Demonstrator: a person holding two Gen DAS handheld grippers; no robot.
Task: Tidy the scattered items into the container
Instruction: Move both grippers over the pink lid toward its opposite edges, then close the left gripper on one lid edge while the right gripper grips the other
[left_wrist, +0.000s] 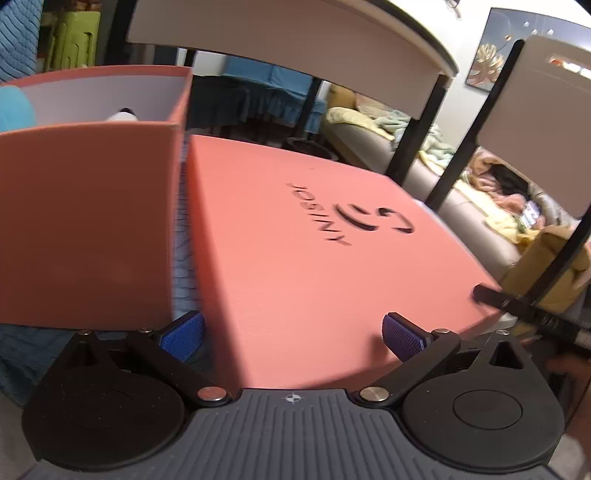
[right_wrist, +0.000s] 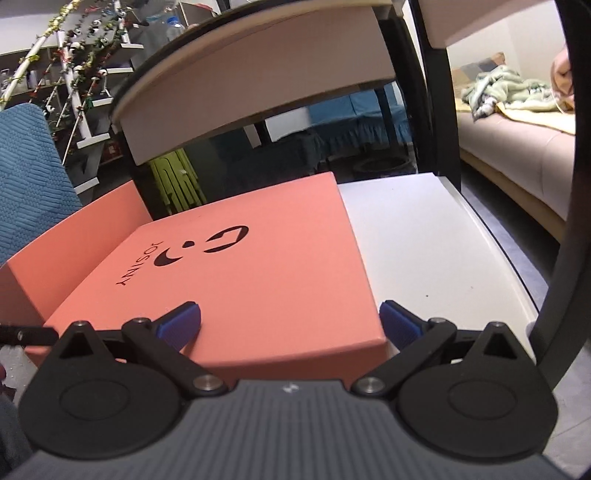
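Observation:
An open orange box (left_wrist: 85, 221) stands at the left, with a blue item (left_wrist: 14, 107) and a white-and-black item (left_wrist: 123, 116) showing above its rim. Beside it lies its orange lid (left_wrist: 295, 240) with a black logo. My left gripper (left_wrist: 293, 334) is open at the lid's near edge, its left pad past the lid's left side and its right pad over the top. In the right wrist view the lid (right_wrist: 258, 280) rests on a white chair seat (right_wrist: 424, 240), with the box (right_wrist: 74, 236) behind it on the left. My right gripper (right_wrist: 291, 325) is open, straddling the lid's near right corner.
A chair backrest (right_wrist: 258, 74) arches over the seat, with black legs (right_wrist: 436, 110) to the right. A blue knit cloth (right_wrist: 26, 177) hangs at the left. Green stools (right_wrist: 177, 181) stand behind. A sofa with blankets (left_wrist: 480, 184) lies to the right.

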